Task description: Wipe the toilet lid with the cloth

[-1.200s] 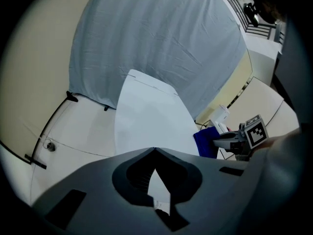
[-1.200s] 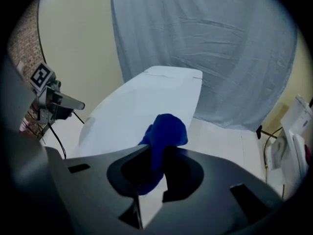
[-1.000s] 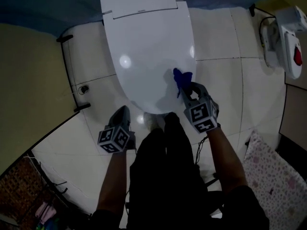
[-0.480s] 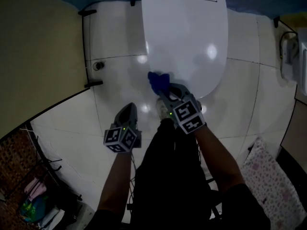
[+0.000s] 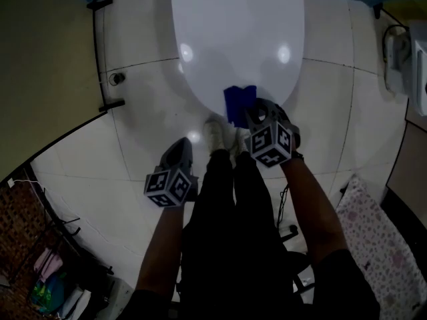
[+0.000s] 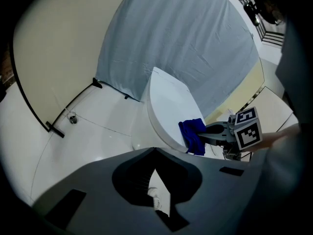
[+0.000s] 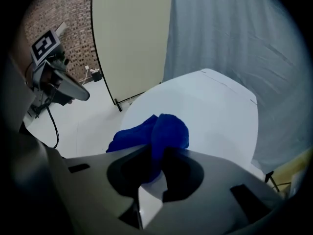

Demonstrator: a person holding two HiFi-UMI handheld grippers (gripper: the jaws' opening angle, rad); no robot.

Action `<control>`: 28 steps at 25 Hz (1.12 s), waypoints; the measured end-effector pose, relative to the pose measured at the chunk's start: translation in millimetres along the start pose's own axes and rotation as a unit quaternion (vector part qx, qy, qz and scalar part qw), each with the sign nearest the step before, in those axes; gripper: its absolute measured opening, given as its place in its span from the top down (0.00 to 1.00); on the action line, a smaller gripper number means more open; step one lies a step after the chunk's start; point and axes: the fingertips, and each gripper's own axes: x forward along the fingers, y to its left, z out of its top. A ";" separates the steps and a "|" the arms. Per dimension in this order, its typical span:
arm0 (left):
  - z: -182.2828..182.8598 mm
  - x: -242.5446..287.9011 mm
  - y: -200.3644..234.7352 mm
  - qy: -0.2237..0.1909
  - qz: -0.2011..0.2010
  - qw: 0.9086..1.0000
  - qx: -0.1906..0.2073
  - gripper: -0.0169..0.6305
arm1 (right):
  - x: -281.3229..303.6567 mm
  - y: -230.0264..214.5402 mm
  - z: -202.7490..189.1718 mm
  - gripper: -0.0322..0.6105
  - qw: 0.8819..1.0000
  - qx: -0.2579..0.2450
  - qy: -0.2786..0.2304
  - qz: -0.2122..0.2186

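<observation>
The white toilet lid [image 5: 233,39] is down and fills the top middle of the head view. A blue cloth [image 5: 239,104] lies bunched on the lid's front edge, with my right gripper [image 5: 257,117] shut on it. In the right gripper view the cloth [image 7: 146,133] spills out from between the jaws onto the lid [image 7: 210,111]. My left gripper [image 5: 179,153] hangs lower left, off the toilet and over the floor tiles, shut and holding nothing. The left gripper view shows the lid [image 6: 168,111], the cloth [image 6: 193,135] and the right gripper [image 6: 215,131] from the side.
My legs and light shoes [image 5: 215,133] stand right before the bowl, between the grippers. A floor drain [image 5: 117,79] and a black bar [image 5: 100,52] lie left. A white wall unit [image 5: 400,52] hangs right, above a patterned mat [image 5: 377,245]. A grey curtain [image 6: 186,38] hangs behind the toilet.
The right gripper dragged the cloth from the lid's right front to its left front edge, then back toward the front middle. The left gripper stayed low beside my legs.
</observation>
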 end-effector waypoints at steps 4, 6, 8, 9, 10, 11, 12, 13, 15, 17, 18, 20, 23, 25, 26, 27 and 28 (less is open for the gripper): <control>-6.6 6.1 -25.3 0.005 -0.013 1.000 0.006 0.99 | -14.9 -23.5 -29.5 0.86 0.999 0.035 0.003 -0.018; -5.6 7.2 -31.8 0.005 -0.013 1.000 0.008 0.99 | -21.3 -33.9 -43.0 0.86 0.998 0.064 0.005 -0.021; -3.4 7.6 -35.0 0.003 -0.008 1.000 0.008 0.99 | -26.5 -43.5 -57.2 0.86 0.995 0.093 0.005 -0.021; -1.9 7.6 -35.4 0.001 -0.005 1.000 0.008 0.99 | -28.5 -46.7 -63.4 0.86 0.994 0.104 0.006 -0.022; -0.5 7.4 -35.2 -0.002 -0.003 1.000 0.008 0.99 | -30.3 -49.6 -68.5 0.86 0.993 0.111 0.007 -0.024; 0.3 7.2 -34.8 -0.004 -0.002 1.000 0.008 0.99 | -32.2 -52.9 -71.9 0.86 0.993 0.113 0.008 -0.028; 0.5 7.1 -34.2 -0.007 0.000 1.000 0.008 0.99 | -33.7 -56.1 -74.8 0.86 0.993 0.114 0.009 -0.032; 0.1 7.2 -33.4 -0.010 0.003 1.000 0.008 0.99 | -34.7 -58.2 -79.0 0.86 0.992 0.120 0.011 -0.034; -1.6 7.5 -30.3 -0.017 0.011 1.000 0.003 0.99 | -35.3 -58.4 -91.6 0.86 0.990 0.139 0.025 -0.031; -3.4 7.1 -27.5 -0.023 0.016 1.000 -0.007 0.99 | -39.1 -60.0 -102.9 0.86 0.989 0.134 0.048 -0.034; -3.7 6.8 -27.3 -0.025 0.016 1.000 -0.010 0.99 | -42.2 -62.3 -108.1 0.86 0.989 0.127 0.060 -0.040; -2.2 5.9 -29.1 -0.028 0.014 0.999 -0.009 0.99 | -48.6 -67.2 -118.9 0.86 0.988 0.131 0.066 -0.048; 6.1 1.2 -34.7 -0.034 0.009 0.999 0.007 0.99 | -61.9 -70.0 -135.1 0.86 0.980 0.189 0.039 -0.049; 18.7 -9.5 -37.7 -0.044 0.014 0.999 0.021 0.99 | -78.7 -69.8 -137.8 0.86 0.973 0.226 0.014 -0.051; 30.2 -17.8 -39.6 -0.055 0.019 0.998 0.028 0.99 | -88.6 -69.3 -136.1 0.86 0.969 0.242 -0.001 -0.051; 46.0 -26.8 -42.9 -0.072 0.022 0.996 0.036 0.99 | -99.0 -70.5 -132.7 0.86 0.966 0.253 -0.017 -0.051; 65.2 -34.9 -47.8 -0.094 0.020 0.994 0.043 0.99 | -109.7 -75.3 -128.3 0.86 0.964 0.259 -0.032 -0.055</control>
